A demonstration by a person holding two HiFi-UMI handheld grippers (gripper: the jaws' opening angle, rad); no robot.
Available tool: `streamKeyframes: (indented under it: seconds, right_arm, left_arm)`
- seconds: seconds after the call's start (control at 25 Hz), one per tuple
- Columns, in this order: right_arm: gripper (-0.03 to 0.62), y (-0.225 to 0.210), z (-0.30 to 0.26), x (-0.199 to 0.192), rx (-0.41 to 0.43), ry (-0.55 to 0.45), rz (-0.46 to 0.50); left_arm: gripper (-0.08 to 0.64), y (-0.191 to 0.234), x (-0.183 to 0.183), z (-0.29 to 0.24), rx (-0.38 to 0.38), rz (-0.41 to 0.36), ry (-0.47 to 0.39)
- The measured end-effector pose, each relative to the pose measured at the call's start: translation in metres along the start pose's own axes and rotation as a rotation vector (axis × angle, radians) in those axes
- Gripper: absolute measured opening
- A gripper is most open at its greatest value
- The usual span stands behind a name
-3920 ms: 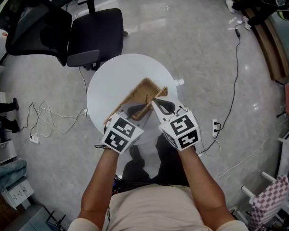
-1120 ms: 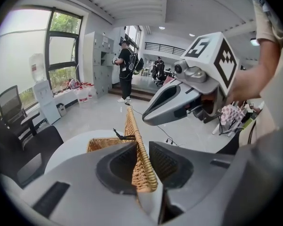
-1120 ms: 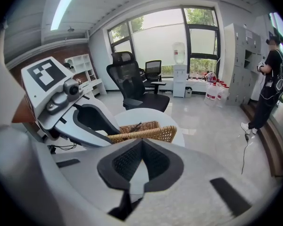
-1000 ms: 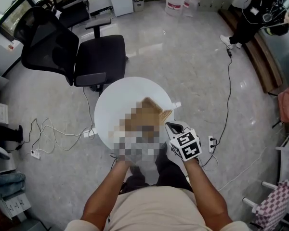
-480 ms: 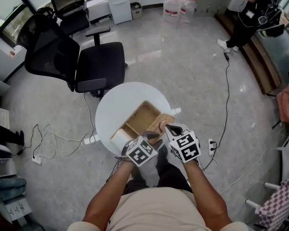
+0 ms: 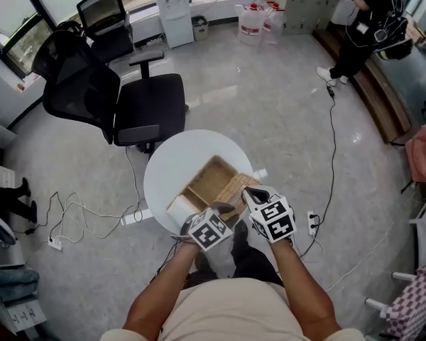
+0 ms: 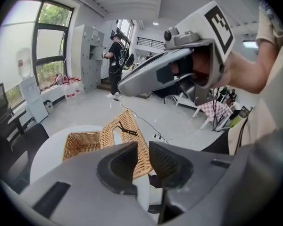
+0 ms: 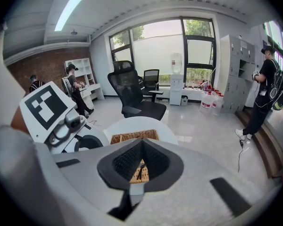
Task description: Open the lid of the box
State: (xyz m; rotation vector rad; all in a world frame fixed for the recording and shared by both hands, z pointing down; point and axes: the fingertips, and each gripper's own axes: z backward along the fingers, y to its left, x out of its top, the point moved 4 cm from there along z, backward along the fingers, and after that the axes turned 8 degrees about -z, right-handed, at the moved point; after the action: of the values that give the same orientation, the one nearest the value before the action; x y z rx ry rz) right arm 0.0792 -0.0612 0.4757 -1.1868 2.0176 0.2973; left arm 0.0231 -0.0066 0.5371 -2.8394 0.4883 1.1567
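Observation:
The wicker box [image 6: 208, 179] stands open on the round white table [image 6: 174, 165]. Its lid [image 6: 238, 188] lies flipped over to the right of it, black clasp up. In the left gripper view the box [image 7: 79, 143] and the lid [image 7: 127, 126] lie beyond my left gripper [image 7: 142, 148], whose jaws stand apart with nothing between them. My left gripper [image 6: 222, 209] hangs over the table's near edge. My right gripper [image 6: 247, 190] hovers above the lid's near end, apart from it. In its own view my right gripper [image 8: 141, 142] has its tips together and holds nothing.
Two black office chairs [image 6: 145, 94] stand beyond the table. Cables and a power strip [image 6: 133, 218] lie on the floor to the left, and another cable [image 6: 334, 155] runs on the right. A person [image 6: 369, 20] stands far off at the upper right. A small white thing [image 6: 177, 206] sits by the box.
Some seconds ago the lid stood raised between both grippers; now it lies flipped open to the right. Both grippers have drawn back toward the table's near edge, and the right one has risen slightly.

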Motion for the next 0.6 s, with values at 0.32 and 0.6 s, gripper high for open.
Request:
streamKeyframes:
  seconds: [0.32,0.6]
  right_arm:
    - [-0.008,0.013,0.013,0.010,-0.003,-0.037,0.008]
    - [-0.008,0.033,0.030,0.029,0.045,-0.145,0.042]
  left_arm:
    - [0.067,0.002,0.008,0.030,0.058,-0.005,-0.060]
    - [0.055,0.011,0.022,0.075,0.168,-0.008,-0.166]
